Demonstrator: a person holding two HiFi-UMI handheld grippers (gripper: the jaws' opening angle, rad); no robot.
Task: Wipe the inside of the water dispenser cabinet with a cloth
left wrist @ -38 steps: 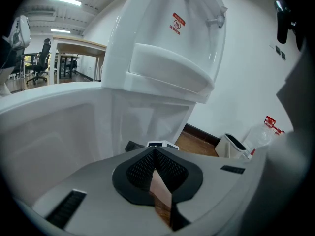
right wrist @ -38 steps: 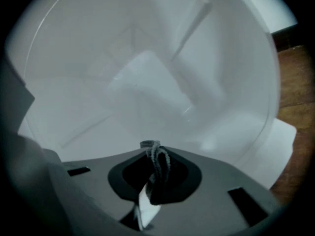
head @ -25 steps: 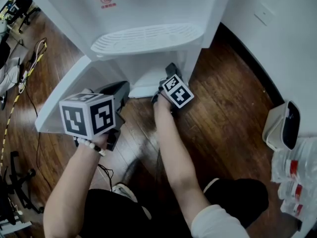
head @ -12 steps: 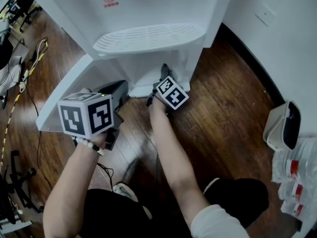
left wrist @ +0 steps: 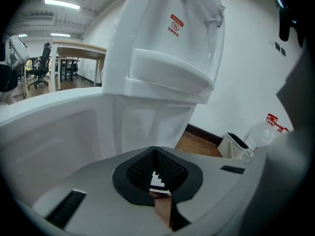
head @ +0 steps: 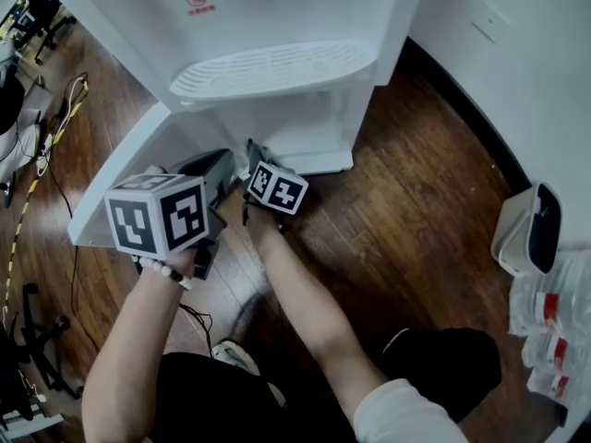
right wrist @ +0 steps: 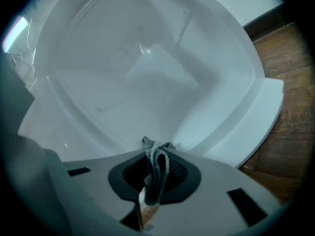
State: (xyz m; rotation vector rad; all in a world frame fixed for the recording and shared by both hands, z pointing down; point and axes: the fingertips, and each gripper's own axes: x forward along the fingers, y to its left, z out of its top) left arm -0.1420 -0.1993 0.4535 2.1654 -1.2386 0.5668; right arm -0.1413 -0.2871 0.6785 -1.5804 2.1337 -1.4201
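1. The white dispenser (head: pixel 277 7) stands on a wood floor (head: pixel 416 183) by a wall. The person crouches in front of it with both grippers low at its base
2. The step in hand looks like the wipe itself, early or midway: the right gripper (right wrist: pixel 156 154) aims straight into the open cabinet (right wrist: pixel 147 73) below the drip tray (head: pixel 272 70)
3. The next move probably calls for pushing the cloth (right wrist: pixel 156 171) against a wall or the floor of the cabinet and dragging it across. The tuft that sticks out is short, so the jaws would need to come very near the plastic
4. The cabinet inside is plain, smooth, glossy white with rounded corners. No dirt or water shows in it
5. The cabinet door (head: pixel 120 183) hangs open to the person's left, white as well
6. The left gripper (left wrist: pixel 155 154) is held beside the door, facing the dispenser front. Its jaws are pressed together with nothing between them
7. The right gripper's jaws pinch the cloth
8. The cloth is grey, ribbed and bunched into a narrow fold. It sits between the right jaws at the cabinet mouth, with its tip poking just past them. Whether the tip touches the plastic cannot be told
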